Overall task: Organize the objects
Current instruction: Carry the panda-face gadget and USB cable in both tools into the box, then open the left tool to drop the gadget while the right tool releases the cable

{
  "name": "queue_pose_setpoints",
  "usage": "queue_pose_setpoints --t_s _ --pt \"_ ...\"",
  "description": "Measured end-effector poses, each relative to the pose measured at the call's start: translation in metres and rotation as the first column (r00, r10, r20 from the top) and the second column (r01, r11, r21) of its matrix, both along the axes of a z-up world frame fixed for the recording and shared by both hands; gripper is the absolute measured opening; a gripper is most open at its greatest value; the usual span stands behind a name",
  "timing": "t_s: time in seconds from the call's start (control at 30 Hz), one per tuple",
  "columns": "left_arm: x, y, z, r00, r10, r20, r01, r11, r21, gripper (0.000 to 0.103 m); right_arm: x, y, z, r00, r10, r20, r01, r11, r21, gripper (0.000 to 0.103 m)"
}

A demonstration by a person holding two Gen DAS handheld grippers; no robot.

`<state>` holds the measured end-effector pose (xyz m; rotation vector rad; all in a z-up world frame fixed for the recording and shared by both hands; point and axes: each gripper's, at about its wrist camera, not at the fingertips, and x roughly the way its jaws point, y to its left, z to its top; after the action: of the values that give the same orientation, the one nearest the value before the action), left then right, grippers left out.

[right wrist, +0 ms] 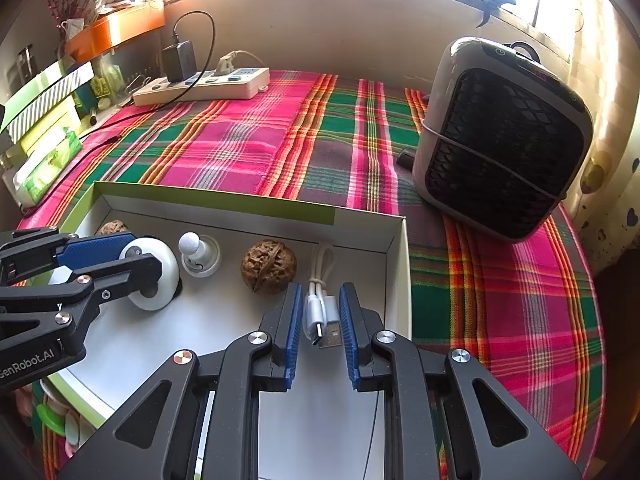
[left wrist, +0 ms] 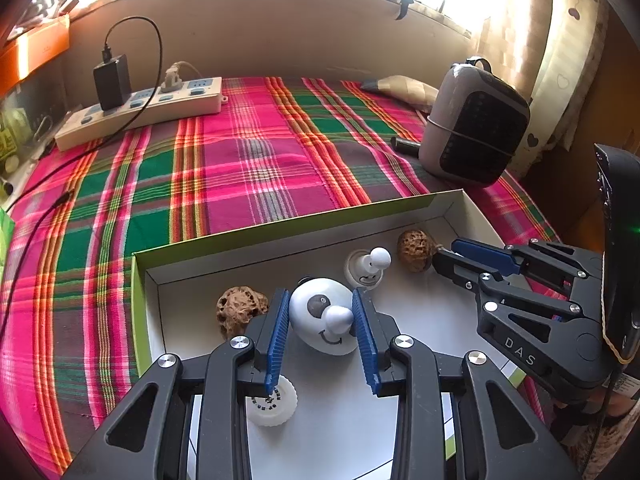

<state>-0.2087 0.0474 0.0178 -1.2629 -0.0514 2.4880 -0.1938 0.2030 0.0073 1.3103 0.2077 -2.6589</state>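
Your left gripper (left wrist: 325, 334) sat down in the shallow white box (left wrist: 288, 226), fingers part open around the white egg-shaped panda toy (left wrist: 320, 316). The pads looked right at its sides, but I honestly couldn't tell whether they were pressing or just flanking it, and the toy's lower part was hidden behind the fingers. A walnut (left wrist: 240, 310) lay just left of that gripper, half tucked behind its left finger, and a white ribbed cap (left wrist: 276, 402) was partly covered under the same finger. Further back toward the box's far wall were a small white peg toy (left wrist: 370, 266) and a second walnut (left wrist: 416, 250).

Your right gripper (right wrist: 320, 320) was squeezed narrow on the bundled white USB cable (right wrist: 320, 308) near the box's right wall, plugs poking out toward the camera. In the left view its tips were right up against that second walnut, so the cable couldn't be seen there.

The box sat on a plaid cloth (left wrist: 248, 152), with a power strip (left wrist: 144, 108) at the far left corner and a small grey heater (right wrist: 508, 136) at the far right. The box's near edge was cut off in both views.
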Motion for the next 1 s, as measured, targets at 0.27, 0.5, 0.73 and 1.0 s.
queue_pose_setpoints --t_s 0.27,0.5,0.73,1.0 --pt "0.002 -0.001 0.002 1.0 0.006 -0.001 -0.006 1.0 -0.003 0.036 0.002 0.001 0.002 1.0 -0.003 -0.005 0.003 1.0 -0.001 0.028" --pt "0.009 -0.004 0.008 1.0 0.011 -0.014 -0.011 1.0 0.011 0.036 0.007 0.0 0.007 1.0 -0.009 -0.015 0.009 1.0 -0.001 0.028" --pt "0.021 -0.009 0.016 0.999 0.014 -0.032 -0.013 1.0 0.022 0.037 0.019 -0.003 0.014 0.999 -0.013 -0.033 0.012 1.0 -0.01 0.034" --pt "0.045 -0.021 0.028 0.997 0.026 -0.069 -0.023 0.999 0.043 0.037 0.041 -0.005 0.024 0.998 -0.026 -0.058 0.024 0.999 -0.031 0.035"
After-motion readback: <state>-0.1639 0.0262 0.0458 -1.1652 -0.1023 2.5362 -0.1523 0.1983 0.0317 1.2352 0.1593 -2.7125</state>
